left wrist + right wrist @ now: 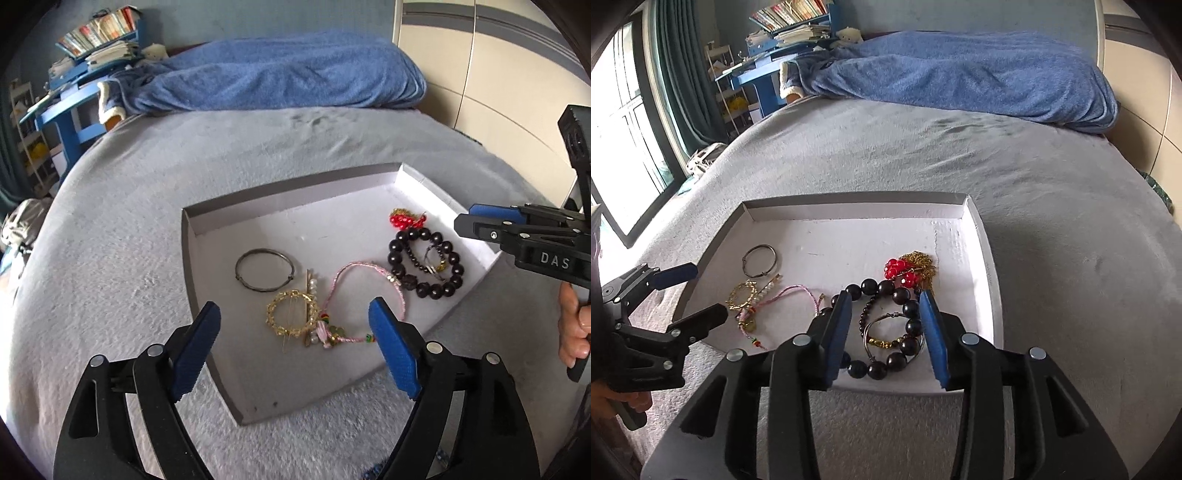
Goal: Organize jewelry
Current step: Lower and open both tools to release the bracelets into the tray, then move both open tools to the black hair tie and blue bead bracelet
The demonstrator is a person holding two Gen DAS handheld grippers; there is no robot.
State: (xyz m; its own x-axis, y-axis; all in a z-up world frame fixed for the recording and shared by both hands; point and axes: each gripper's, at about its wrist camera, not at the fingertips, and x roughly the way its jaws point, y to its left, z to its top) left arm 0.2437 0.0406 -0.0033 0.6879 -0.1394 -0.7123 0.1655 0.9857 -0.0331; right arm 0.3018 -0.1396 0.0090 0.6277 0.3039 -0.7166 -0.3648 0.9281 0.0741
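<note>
A shallow white tray (221, 236) (991, 280) lies on the grey bed and holds the jewelry. In it are a dark metal bangle (264, 275) (760, 260), a gold ring brooch (291, 318) (742, 295), a pink cord bracelet (369, 273) (798, 291), a black bead bracelet (424, 264) (886, 332) and a red bead cluster (406, 219) (899, 271) with a gold chain. My left gripper (295, 317) (701, 291) is open above the gold brooch and pink bracelet. My right gripper (884, 306) (461, 218) is open and straddles the black bead bracelet.
A blue blanket (280, 74) (960, 74) is heaped at the far end of the bed. A blue desk with books (85, 55) (783, 33) stands at the back left. A window with green curtains (646, 110) is at the left. A pale wardrobe (498, 74) is at the right.
</note>
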